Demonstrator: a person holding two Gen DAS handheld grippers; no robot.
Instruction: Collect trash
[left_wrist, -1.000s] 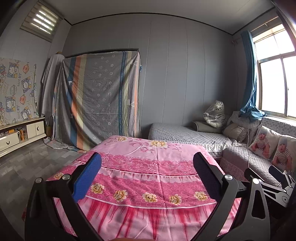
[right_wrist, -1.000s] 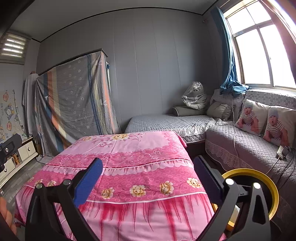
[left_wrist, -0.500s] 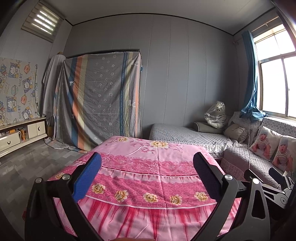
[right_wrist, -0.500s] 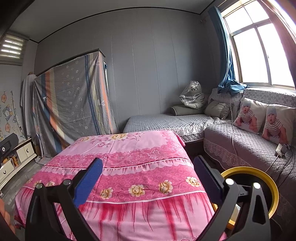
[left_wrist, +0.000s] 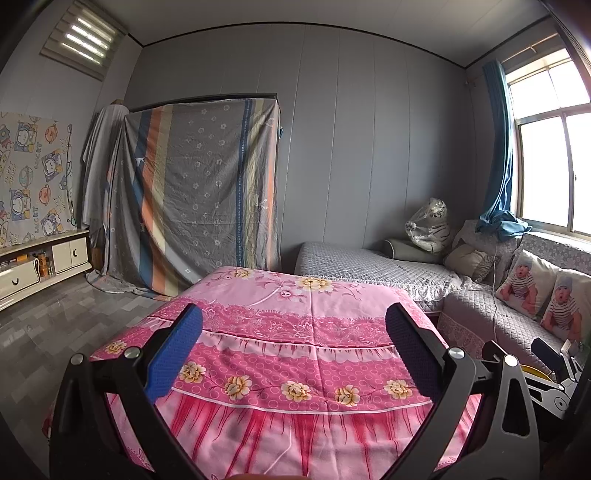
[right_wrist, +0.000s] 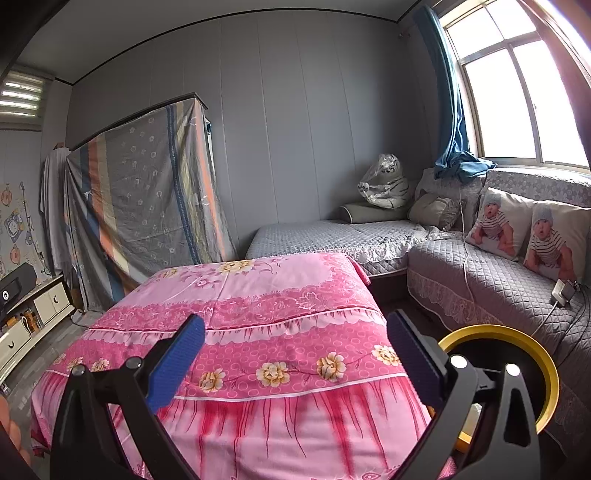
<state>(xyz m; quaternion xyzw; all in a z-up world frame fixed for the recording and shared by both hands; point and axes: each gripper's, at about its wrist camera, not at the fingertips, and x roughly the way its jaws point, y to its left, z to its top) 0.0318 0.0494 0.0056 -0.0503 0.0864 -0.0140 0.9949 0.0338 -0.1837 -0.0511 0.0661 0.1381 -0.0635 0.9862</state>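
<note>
My left gripper (left_wrist: 293, 339) is open, its blue pads spread wide with nothing between them, held above the near edge of a table draped in a pink floral cloth (left_wrist: 295, 317). My right gripper (right_wrist: 295, 341) is open too and holds nothing, over the same pink cloth (right_wrist: 266, 295). A bin with a yellow rim (right_wrist: 517, 343) stands on the floor to the right of the table, partly behind my right gripper's finger. A sliver of that yellow rim (left_wrist: 535, 370) shows in the left wrist view. No trash shows on the cloth.
A grey quilted daybed (right_wrist: 332, 236) and sofa (right_wrist: 498, 280) with baby-print cushions (right_wrist: 532, 232) fill the right side. A wardrobe under a striped sheet (left_wrist: 199, 192) stands at the back. A low white cabinet (left_wrist: 40, 266) lines the left wall. Grey tiled floor (left_wrist: 55, 325) lies left of the table.
Both views have drifted slightly: the room has shifted a little in frame as the grippers moved. The jaws have stayed open throughout.
</note>
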